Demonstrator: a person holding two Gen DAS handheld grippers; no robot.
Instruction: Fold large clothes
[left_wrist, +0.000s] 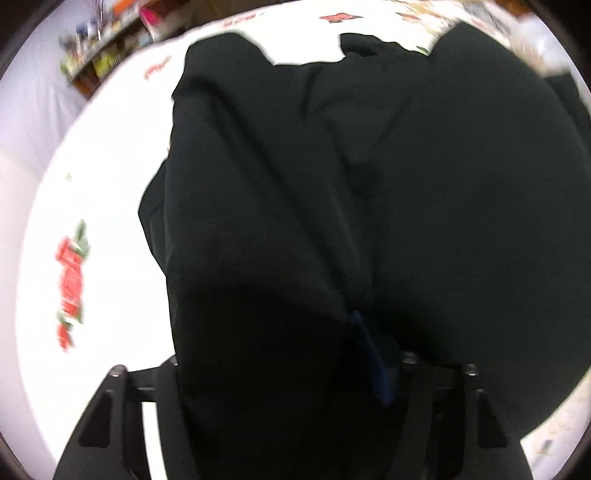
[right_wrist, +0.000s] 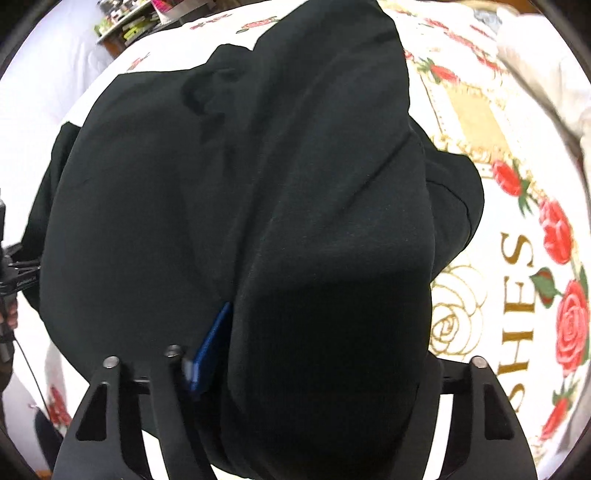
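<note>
A large black garment (left_wrist: 332, 184) hangs from my left gripper (left_wrist: 354, 343) over a white bedspread printed with red roses (left_wrist: 70, 284). The cloth drapes over the jaws and hides most of them; one blue finger pad (left_wrist: 373, 354) shows against the cloth. In the right wrist view the same black garment (right_wrist: 258, 184) drapes over my right gripper (right_wrist: 236, 332), with a blue finger pad (right_wrist: 210, 343) pressed against a fold. Both grippers are shut on the cloth and hold it up. The other gripper (right_wrist: 11, 273) shows at the left edge.
The bedspread (right_wrist: 517, 277) has gold lettering and rose prints at the right. A shelf with small items (left_wrist: 99, 48) stands beyond the far left of the bed. A white pillow or cloth (right_wrist: 546, 74) lies at the upper right.
</note>
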